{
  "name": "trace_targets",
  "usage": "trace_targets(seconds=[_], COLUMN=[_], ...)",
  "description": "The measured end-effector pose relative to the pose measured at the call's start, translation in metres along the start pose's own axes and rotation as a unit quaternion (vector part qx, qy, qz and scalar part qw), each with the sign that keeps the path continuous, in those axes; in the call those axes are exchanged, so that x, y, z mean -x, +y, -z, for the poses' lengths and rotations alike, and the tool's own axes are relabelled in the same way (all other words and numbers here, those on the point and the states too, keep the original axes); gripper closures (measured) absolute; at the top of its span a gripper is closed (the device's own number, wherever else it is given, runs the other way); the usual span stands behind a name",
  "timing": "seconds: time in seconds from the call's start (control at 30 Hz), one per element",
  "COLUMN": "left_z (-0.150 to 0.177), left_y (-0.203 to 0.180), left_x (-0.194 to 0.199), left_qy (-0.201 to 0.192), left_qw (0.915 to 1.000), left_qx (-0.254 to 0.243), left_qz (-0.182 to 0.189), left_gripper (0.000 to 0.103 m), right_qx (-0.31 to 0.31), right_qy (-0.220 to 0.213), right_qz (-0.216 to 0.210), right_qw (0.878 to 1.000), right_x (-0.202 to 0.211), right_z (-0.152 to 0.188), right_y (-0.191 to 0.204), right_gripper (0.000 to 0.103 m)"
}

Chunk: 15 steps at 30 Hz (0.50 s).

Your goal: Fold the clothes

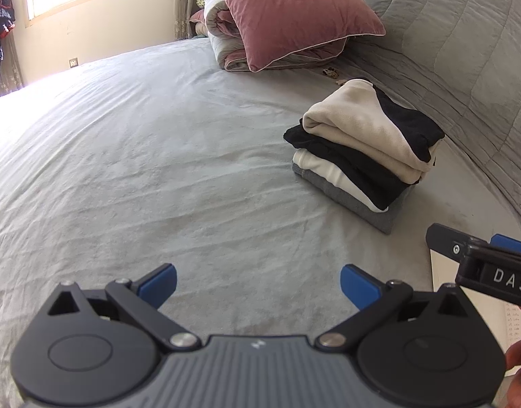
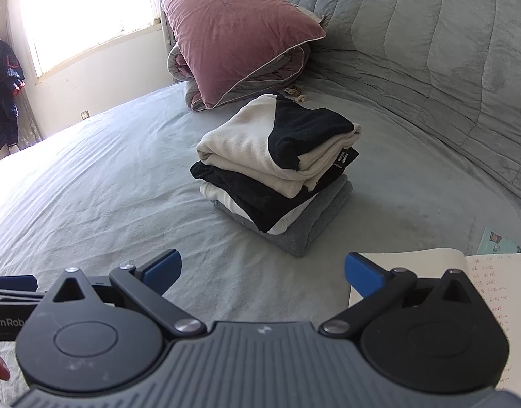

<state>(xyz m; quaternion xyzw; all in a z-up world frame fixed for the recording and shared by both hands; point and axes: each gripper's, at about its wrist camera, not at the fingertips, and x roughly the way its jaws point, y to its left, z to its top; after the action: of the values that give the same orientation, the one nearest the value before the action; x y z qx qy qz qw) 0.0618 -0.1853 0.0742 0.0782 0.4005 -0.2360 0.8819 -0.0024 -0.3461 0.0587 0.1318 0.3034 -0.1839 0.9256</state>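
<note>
A stack of folded clothes (image 1: 359, 156) sits on the grey bed sheet (image 1: 158, 156): a cream and black top uppermost, then black, white and grey pieces. It also shows in the right wrist view (image 2: 277, 173), straight ahead. My left gripper (image 1: 258, 284) is open and empty, low over the sheet, left of the stack. My right gripper (image 2: 262, 272) is open and empty, short of the stack. The right gripper's body shows at the right edge of the left wrist view (image 1: 485, 265).
A pink pillow (image 1: 291, 10) lies on a rolled quilt (image 2: 246, 78) at the head of the bed. A padded grey headboard (image 2: 430, 51) runs along the right. An open notebook (image 2: 491, 278) lies on the sheet by my right gripper. A window (image 2: 86, 13) is at far left.
</note>
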Motion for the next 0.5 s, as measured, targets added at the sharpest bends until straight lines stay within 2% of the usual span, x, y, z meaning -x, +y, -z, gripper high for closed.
trace_targets(seconds=[0.23,0.5], left_z=[-0.0034,0.0002], left_y=[0.0024,0.0032], left_x=[-0.0025,0.0026], left_qy=[-0.001,0.005], left_qw=[1.0000,1.0000], left_qx=[0.003,0.004], left_qz=[0.007,-0.003], left_gripper=[0.001,0.001], right_qx=[-0.006,-0.005], right_qy=[0.002,0.000], right_qz=[-0.001,-0.006], right_qw=[1.000,1.000], right_x=[-0.0052,0.0010], right_z=[-0.0013,-0.0006], right_y=[0.0018,0.0053], right_gripper=[0.000,0.000])
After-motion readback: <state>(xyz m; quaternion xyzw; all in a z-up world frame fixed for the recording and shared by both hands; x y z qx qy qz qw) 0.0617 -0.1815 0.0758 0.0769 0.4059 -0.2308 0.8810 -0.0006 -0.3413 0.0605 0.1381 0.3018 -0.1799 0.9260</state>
